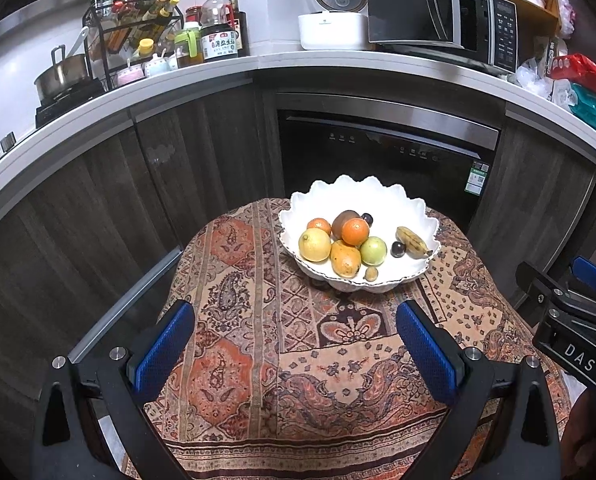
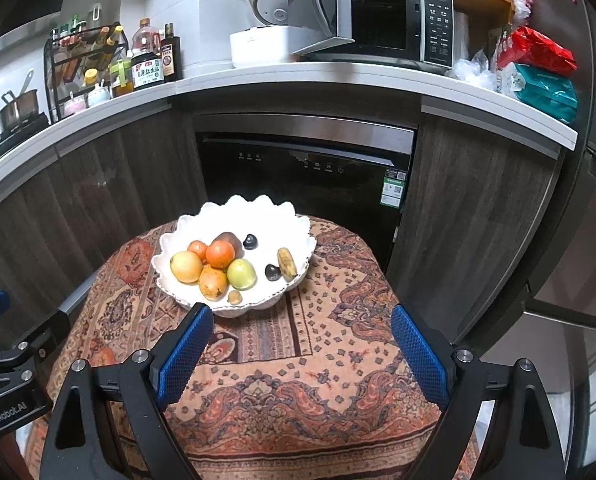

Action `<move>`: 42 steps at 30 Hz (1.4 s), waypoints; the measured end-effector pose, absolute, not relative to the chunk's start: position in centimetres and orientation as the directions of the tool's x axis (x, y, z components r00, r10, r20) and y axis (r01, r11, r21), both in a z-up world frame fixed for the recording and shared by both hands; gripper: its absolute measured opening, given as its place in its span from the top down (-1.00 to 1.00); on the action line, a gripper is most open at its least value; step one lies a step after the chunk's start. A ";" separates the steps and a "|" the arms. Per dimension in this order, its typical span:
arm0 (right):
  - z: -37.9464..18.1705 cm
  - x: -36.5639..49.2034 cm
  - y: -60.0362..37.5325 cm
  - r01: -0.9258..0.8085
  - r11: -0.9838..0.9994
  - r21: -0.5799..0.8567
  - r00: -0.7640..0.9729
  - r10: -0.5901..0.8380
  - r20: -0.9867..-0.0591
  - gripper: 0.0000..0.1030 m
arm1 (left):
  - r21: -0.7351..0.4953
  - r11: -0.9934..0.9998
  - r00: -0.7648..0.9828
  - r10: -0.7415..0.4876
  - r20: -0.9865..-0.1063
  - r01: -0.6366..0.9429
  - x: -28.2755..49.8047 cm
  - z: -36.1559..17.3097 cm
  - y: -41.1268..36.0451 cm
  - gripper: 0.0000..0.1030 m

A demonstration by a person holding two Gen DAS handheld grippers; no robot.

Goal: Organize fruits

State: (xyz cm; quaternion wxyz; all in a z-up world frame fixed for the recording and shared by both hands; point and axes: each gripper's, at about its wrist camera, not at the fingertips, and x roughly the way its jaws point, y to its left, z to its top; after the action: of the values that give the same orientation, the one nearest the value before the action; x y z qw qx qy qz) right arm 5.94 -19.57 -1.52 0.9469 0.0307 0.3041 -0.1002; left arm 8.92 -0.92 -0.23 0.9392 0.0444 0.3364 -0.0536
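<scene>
Looking down at the cloth-covered table (image 1: 258,360), I take the white scalloped bowl (image 1: 378,208) as my landmark; it sits at the table's far side, in front of the black oven (image 1: 386,160). Both my grippers hover on the near side of the bowl, well short of its rim: the left gripper (image 1: 296,354) and the right gripper (image 2: 302,354) each have their jaws spread wide with nothing between the blue pads.

All the fruit I can see lies inside the bowl: a yellow lemon (image 1: 315,244), a mango (image 1: 345,258), an orange (image 1: 355,231), a green apple (image 1: 373,251) and a banana (image 1: 413,242) off toward the bowl's right side, with two dark plums (image 1: 398,249) and a small brown fruit (image 1: 371,273) by the near rim. No fruit shows on the cloth.

That fits fruit already gathered, or a heap awaiting sorting. Whichever it is, I'd judge any grasp should come from above, squeezing softly, since the pile is tight and round fruit rolls.
</scene>
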 end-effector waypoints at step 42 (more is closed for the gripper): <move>-1.4 5.1 -19.8 0.220 0.976 -0.003 0.795 -0.181 -0.579 -0.77 | 0.051 0.991 0.771 -0.063 -0.634 0.123 8.3 0.0 -1.2 -0.99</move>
State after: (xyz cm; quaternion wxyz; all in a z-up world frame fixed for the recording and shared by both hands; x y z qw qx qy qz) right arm 5.15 -19.80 -1.42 0.9467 0.0324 0.3024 -0.1057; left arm 8.27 -1.18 -0.01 0.9400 0.0448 0.3346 -0.0497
